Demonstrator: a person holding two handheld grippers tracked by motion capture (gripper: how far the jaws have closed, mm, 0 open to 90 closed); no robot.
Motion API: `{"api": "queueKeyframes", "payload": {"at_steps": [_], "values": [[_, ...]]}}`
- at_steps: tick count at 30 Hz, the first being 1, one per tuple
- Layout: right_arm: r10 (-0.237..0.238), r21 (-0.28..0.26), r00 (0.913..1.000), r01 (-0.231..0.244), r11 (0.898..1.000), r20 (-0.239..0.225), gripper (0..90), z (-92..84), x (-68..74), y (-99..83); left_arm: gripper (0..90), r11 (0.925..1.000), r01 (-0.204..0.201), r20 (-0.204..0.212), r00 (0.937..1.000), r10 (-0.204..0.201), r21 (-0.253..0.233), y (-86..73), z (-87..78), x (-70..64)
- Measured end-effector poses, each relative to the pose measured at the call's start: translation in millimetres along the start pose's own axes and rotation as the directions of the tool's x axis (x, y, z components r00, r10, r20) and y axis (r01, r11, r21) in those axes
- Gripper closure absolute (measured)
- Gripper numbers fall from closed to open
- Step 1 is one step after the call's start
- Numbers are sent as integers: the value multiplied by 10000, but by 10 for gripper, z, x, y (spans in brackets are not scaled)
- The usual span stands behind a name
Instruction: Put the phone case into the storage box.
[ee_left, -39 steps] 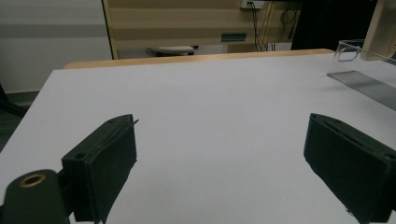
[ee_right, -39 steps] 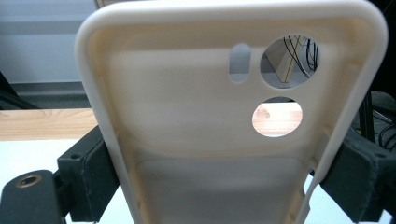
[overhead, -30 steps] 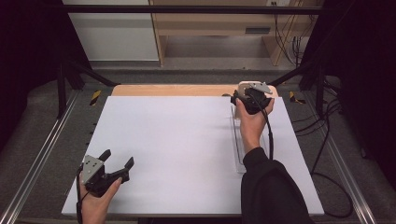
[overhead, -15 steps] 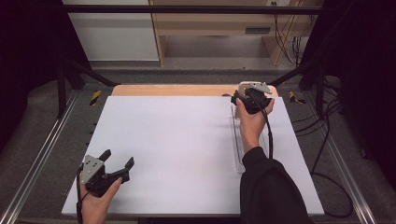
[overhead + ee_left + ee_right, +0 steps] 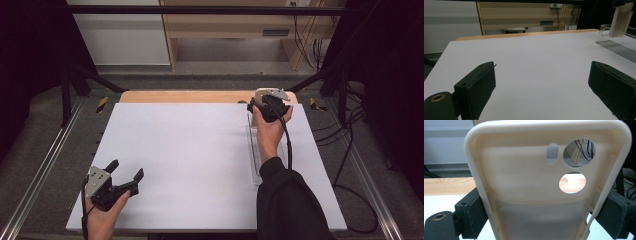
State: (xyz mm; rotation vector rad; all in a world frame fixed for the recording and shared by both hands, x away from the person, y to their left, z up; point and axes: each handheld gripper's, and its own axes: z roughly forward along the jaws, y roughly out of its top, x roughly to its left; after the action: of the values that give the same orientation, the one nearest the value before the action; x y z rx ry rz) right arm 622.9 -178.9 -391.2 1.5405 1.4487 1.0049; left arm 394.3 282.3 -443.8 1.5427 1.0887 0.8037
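A cream phone case with round camera holes stands upright between the jaws of my right gripper, which is shut on its two long sides. In the high view that gripper is at the far right of the white board, over the far end of a long clear plastic rack. In the left gripper view the case has its lower end at the rack; I cannot tell whether it rests in it. My left gripper hovers open over the near left corner, with nothing between its jaws.
A white board covers most of the wooden table. Metal rails run along both sides, with black frame legs at the back corners. Cables lie on the floor at the right. A pale cabinet stands beyond the table.
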Motion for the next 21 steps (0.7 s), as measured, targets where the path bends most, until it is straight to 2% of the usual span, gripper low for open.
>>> {"api": "queueKeyframes", "payload": {"at_steps": [21], "values": [[-136,157,9999,136,9998,2,106,46,-14,-33,57,10000,-19,202,9998,20,-67,-1,6,-20]]}}
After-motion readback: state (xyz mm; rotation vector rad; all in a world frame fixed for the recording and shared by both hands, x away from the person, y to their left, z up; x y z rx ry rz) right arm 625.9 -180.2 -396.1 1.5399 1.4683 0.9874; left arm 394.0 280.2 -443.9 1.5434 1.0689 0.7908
